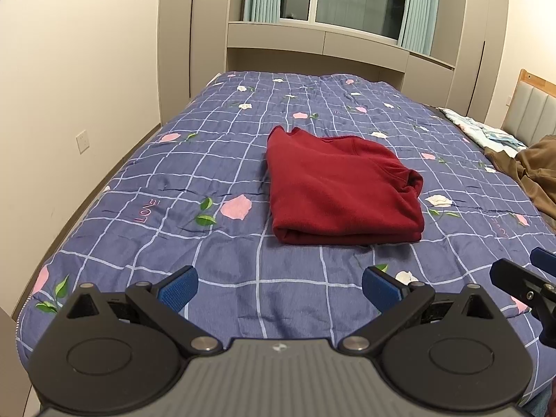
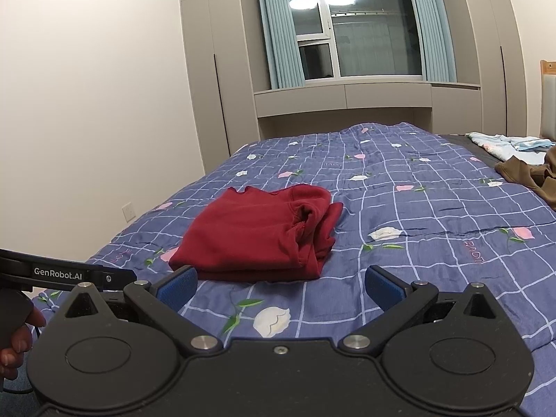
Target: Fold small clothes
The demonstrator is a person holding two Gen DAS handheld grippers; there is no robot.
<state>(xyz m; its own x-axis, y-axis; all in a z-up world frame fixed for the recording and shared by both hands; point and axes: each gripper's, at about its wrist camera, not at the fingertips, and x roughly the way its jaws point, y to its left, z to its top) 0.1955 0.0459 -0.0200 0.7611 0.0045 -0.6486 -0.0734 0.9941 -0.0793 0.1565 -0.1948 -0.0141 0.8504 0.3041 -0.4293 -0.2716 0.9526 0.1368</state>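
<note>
A dark red garment [image 1: 338, 191] lies folded into a compact rectangle on the blue checked floral quilt [image 1: 173, 180]. It also shows in the right wrist view [image 2: 257, 232]. My left gripper [image 1: 279, 290] is open and empty, held above the quilt a little short of the garment's near edge. My right gripper [image 2: 281, 286] is open and empty, just short of the garment's near right corner. Part of the right gripper shows at the right edge of the left wrist view [image 1: 528, 278]. The left gripper's arm shows at the left edge of the right wrist view [image 2: 66, 274].
A brown garment [image 1: 535, 170] and a light blue patterned cloth [image 1: 486, 132] lie at the far right of the bed by the headboard [image 1: 535, 104]. A wall [image 1: 69, 87] runs along the bed's left side. Cabinets and a curtained window [image 2: 365, 24] stand beyond the bed.
</note>
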